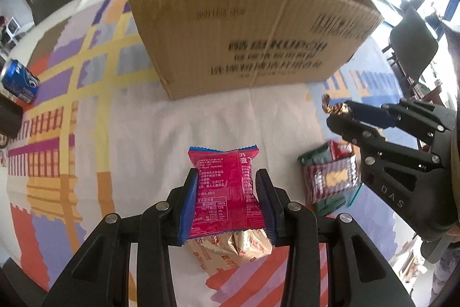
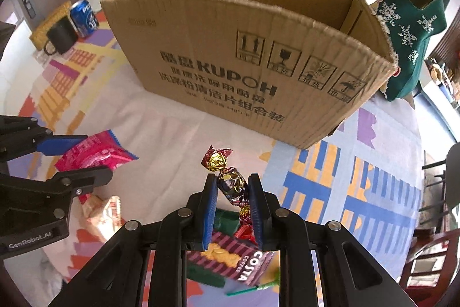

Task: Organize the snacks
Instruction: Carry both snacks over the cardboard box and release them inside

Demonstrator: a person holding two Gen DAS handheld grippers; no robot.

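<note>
My left gripper [image 1: 226, 176] is shut on a pink-red snack packet [image 1: 225, 189], held above the table; the same packet [image 2: 96, 153] shows at the left of the right wrist view. My right gripper [image 2: 231, 181] is shut on a foil-wrapped candy [image 2: 230, 183] with a red and gold twisted end, seen also as a small candy [image 1: 335, 107] at the right of the left wrist view. An open cardboard box [image 1: 253, 28] stands behind both; its near wall [image 2: 244, 71] carries black print. A beige snack pack [image 1: 230, 248] lies under the left gripper.
A pile of snack packs [image 1: 330, 177], with a striped Costa pack [image 2: 230, 258], lies below the right gripper. A blue can [image 1: 20, 79] and a black mug [image 2: 60, 35] stand at the far left. A green stocking [image 2: 411, 28] sits beside the box. Chairs [image 1: 414, 48] ring the table.
</note>
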